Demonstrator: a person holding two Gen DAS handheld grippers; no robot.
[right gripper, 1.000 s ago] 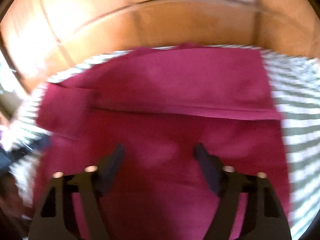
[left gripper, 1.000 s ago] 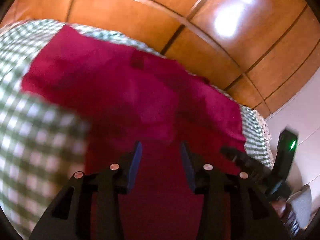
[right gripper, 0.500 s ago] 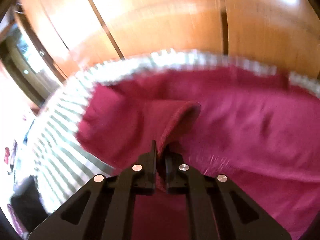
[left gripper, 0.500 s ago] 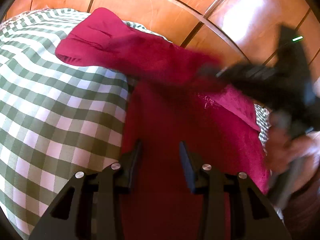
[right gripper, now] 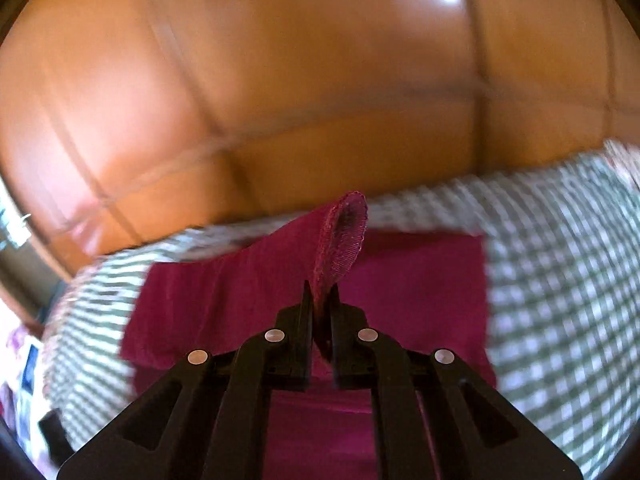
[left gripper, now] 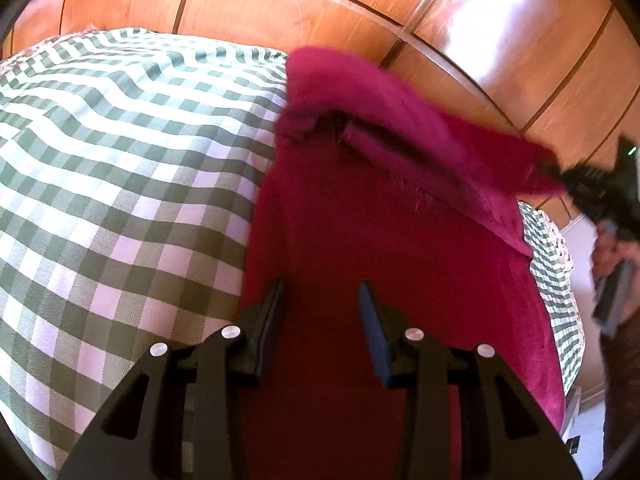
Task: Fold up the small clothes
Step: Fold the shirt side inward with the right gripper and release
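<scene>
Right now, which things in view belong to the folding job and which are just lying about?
Job:
- red garment
- right claw, shut on its hem
- left claw, open above it

Just there:
- checked cloth under the garment
- wooden panels behind

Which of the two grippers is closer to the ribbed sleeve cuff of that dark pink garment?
Right. The right gripper is clamped on the ribbed sleeve cuff of the dark pink garment; the left gripper hovers open over the garment's body, away from it.
</scene>
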